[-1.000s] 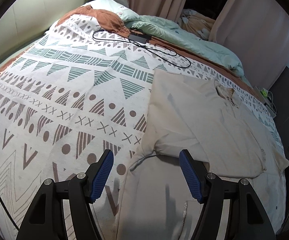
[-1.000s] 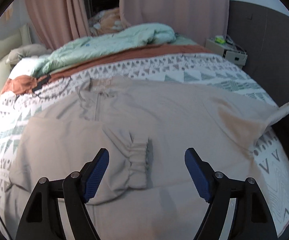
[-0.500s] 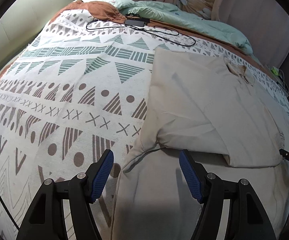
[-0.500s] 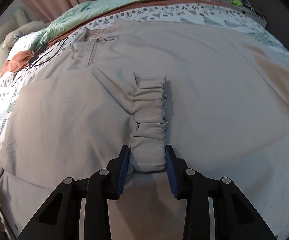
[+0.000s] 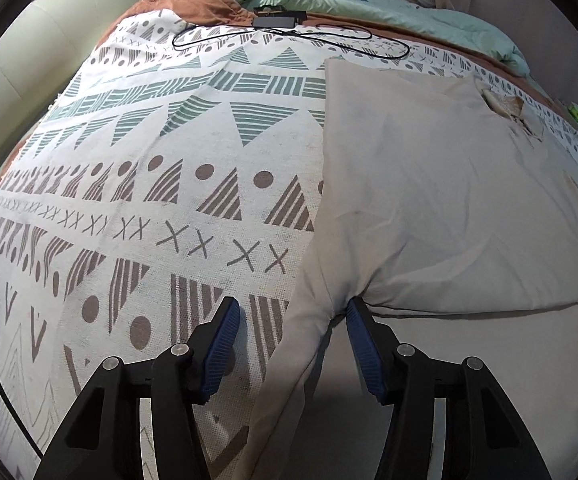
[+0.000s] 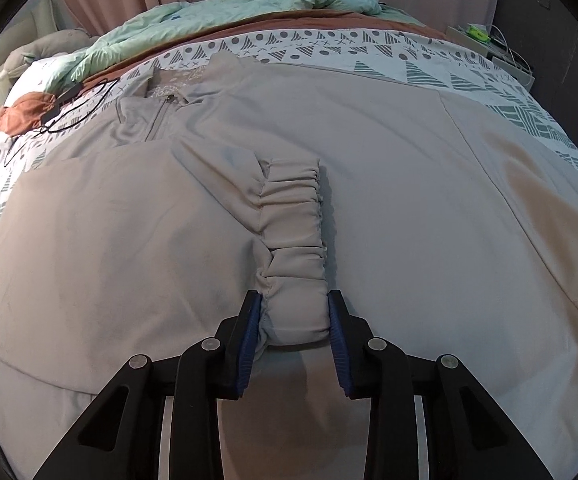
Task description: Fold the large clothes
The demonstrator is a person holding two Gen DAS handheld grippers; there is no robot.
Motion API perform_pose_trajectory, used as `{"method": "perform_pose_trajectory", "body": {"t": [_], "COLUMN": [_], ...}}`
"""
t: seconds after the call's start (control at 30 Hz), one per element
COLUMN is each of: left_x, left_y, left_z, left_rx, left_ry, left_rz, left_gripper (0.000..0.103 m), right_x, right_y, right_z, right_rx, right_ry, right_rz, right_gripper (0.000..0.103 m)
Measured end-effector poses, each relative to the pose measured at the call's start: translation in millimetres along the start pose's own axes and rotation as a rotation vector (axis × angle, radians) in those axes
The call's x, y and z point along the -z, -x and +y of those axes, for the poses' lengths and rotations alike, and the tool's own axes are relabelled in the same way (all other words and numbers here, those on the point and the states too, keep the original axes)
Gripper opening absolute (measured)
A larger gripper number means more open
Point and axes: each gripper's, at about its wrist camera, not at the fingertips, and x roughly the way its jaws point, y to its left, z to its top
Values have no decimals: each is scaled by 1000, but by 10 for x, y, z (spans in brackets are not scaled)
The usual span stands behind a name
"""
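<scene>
A large beige zip-neck garment (image 5: 429,184) lies flat on the bed, its side folded in over the body. My left gripper (image 5: 292,308) hovers low over the crease at that folded side. Its jaws are closing with the bunched fabric edge between them; the right pad (image 5: 359,332) touches the cloth and the left pad stands apart over the bedspread. In the right wrist view the garment (image 6: 409,140) fills the frame, with a sleeve laid across its body. My right gripper (image 6: 294,300) is shut on the gathered sleeve cuff (image 6: 295,240), with both pads pressing its end.
A white bedspread with brown and green patterns (image 5: 169,160) covers the bed. A black charger and its cable (image 5: 277,22) lie near the far end, beside a rumpled green duvet (image 6: 229,12). A cream headboard (image 5: 29,80) stands at the left and a nightstand (image 6: 493,46) at the far right.
Both grippers sank toward the garment. The right one, open a second ago, came down over the cuff and shut on it. The left one moved in on the folded side edge and its jaws narrowed.
</scene>
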Motion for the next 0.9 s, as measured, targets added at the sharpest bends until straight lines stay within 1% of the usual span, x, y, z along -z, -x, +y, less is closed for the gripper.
{"method": "perform_pose_trajectory", "body": {"t": [0.03, 0.13, 0.17, 0.23, 0.3, 0.33, 0.37, 0.43, 0.63, 0.67, 0.7, 0.73, 0.77, 0.8, 0.87, 0.9], "left_x": [-4, -15, -18, -19, -15, -16, -12, 0, 126, 156, 189, 227, 265, 306, 411, 464], "left_y": [-3, 6, 10, 42, 121, 175, 249, 411, 942, 1044, 1147, 1251, 1353, 1452, 1674, 1774], "left_z": [8, 83, 125, 217, 299, 322, 358, 410, 485, 466, 442, 403, 364, 322, 245, 205], "left_rx": [-2, -41, -47, -14, 32, 38, 37, 40, 106, 115, 130, 157, 185, 200, 201, 193], "left_ry": [5, 29, 45, 90, 137, 153, 164, 179, 205, 203, 202, 197, 190, 185, 178, 173], "left_rz": [1, 0, 2, 9, 8, 0, -13, -40, -107, -121, -136, -152, -169, -190, -248, -273], "left_gripper": [57, 57, 58, 58, 58, 58, 58, 58, 58, 58, 59, 61, 70, 80, 90, 93], "right_x": [-1, -5, 3, 30, 64, 83, 109, 171, 430, 471, 531, 595, 655, 713, 824, 891], "right_y": [-1, 6, 33, 128, 280, 357, 442, 614, 1142, 1220, 1324, 1438, 1544, 1646, 1839, 1941], "right_z": [8, 32, 37, 36, 26, 18, 6, -28, -171, -199, -239, -277, -307, -336, -387, -418], "right_rx": [-11, -77, -95, -99, -90, -85, -80, -79, -85, -84, -87, -94, -100, -102, -104, -109], "right_ry": [-2, -2, -5, -9, -2, 0, 0, -1, -23, -32, -44, -54, -61, -66, -70, -69], "right_rz": [1, 21, 29, 25, 0, -11, -23, -41, -73, -84, -96, -107, -121, -134, -145, -147], "right_gripper": [34, 34, 36, 37, 41, 43, 46, 47, 47, 49, 59, 66, 76, 79, 79, 79]}}
